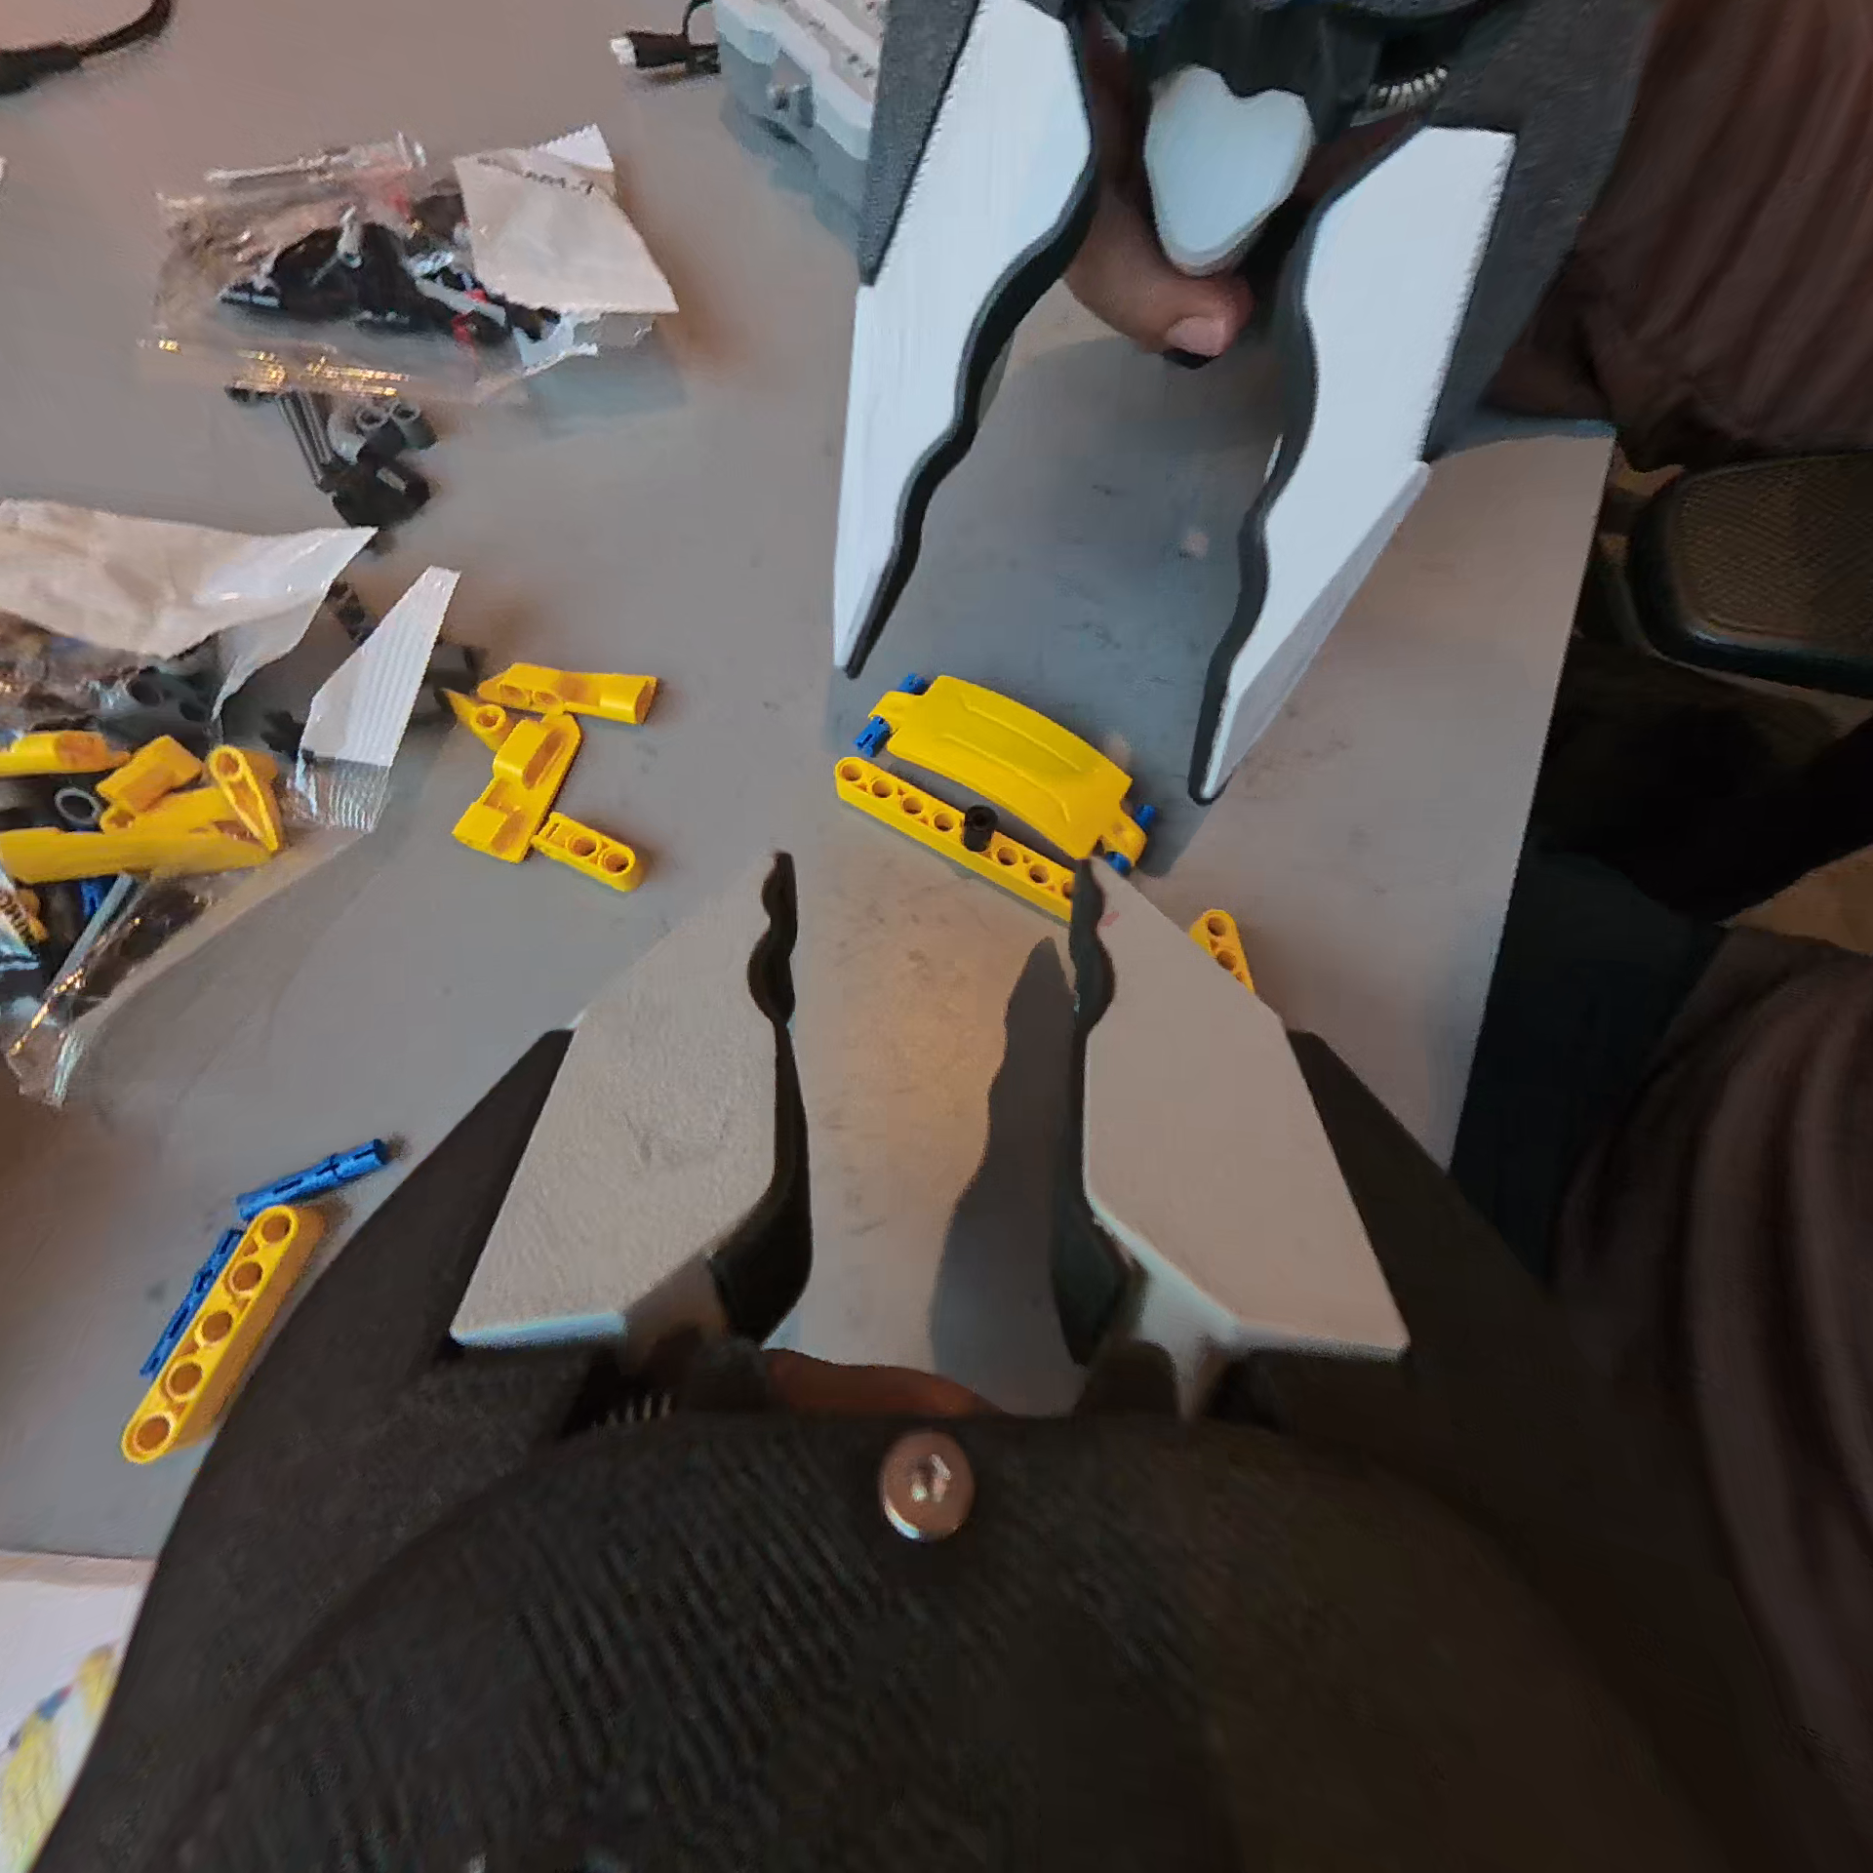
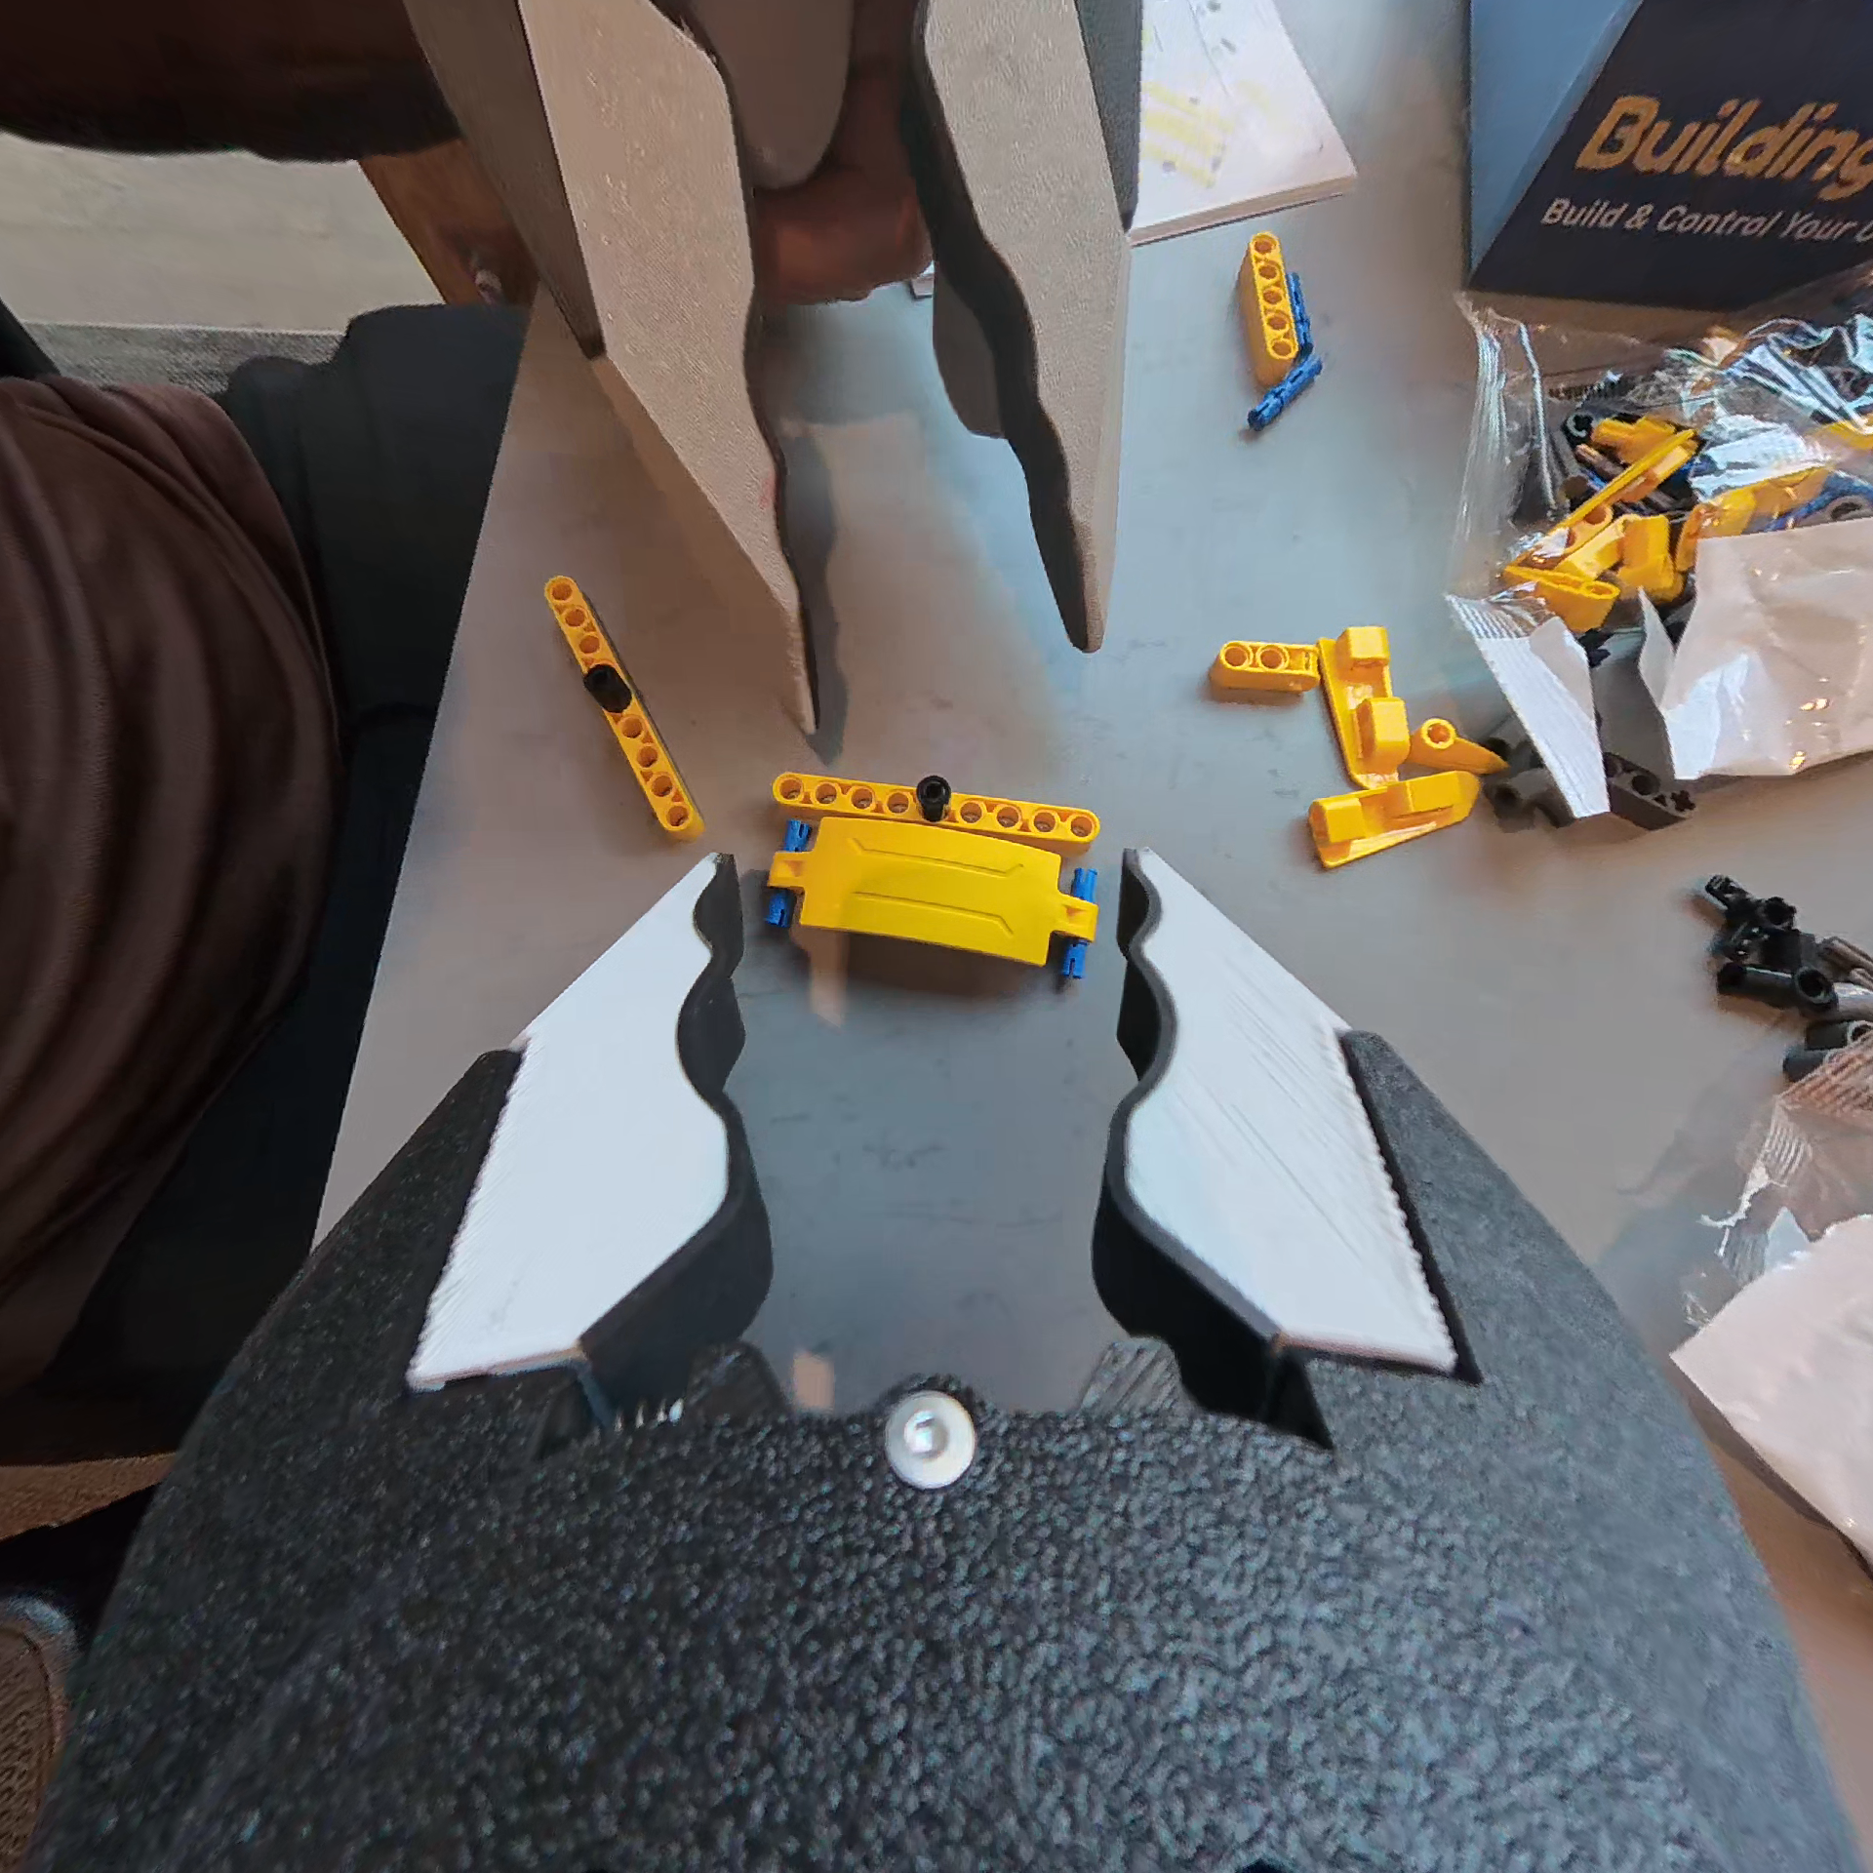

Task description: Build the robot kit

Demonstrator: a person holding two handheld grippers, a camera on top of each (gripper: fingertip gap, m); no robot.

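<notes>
Left wrist view: the left gripper sits low over the grey table with its fingers apart and nothing between them; just ahead of its tips lies a yellow curved panel with blue pins at its ends, touching a long yellow holed beam that carries a black pin upright in one hole; the right gripper faces it from the far side, also spread and empty, so the panel lies between the two tools; a short yellow beam with blue pins beside it lies to the left, near opened plastic bags of parts. Right wrist view: the right gripper has its fingers wide apart, one tip beside each end of the panel, apparently not touching it; the holed beam lies against the panel's far edge; a second yellow beam with its own black pin rests apart near the table edge; loose yellow pieces, black connectors, a dark printed box and a booklet lie to the right.
</notes>
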